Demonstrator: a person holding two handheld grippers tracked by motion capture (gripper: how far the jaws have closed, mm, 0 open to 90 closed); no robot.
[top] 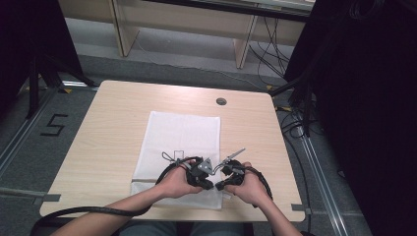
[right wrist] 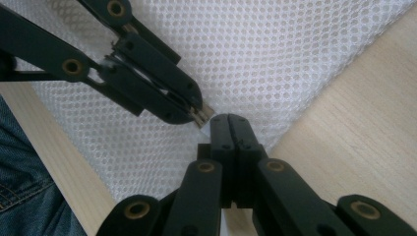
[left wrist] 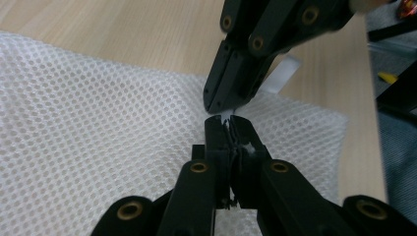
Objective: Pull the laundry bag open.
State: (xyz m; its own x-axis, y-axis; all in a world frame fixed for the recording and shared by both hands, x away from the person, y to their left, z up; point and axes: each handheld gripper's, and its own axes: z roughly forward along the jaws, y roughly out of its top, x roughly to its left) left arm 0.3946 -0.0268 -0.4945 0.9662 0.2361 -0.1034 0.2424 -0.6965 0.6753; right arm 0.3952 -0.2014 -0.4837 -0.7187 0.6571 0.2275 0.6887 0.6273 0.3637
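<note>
Near the table's (top: 113,123) front edge, both tongs (top: 214,186) pinch white mesh bag (top: 182,132).

I see a light wooden table (top: 113,123). A white mesh cloth (top: 182,137) lies flat on it, reaching its near edge.

Table (top: 113,123) bright, even light from above. Room sides very dark. Soft shadows under hands. Gripper views: near black jaws blurry, white mesh cloth (left wrist: 98,123) sharp, far edges fuzzy.
</note>
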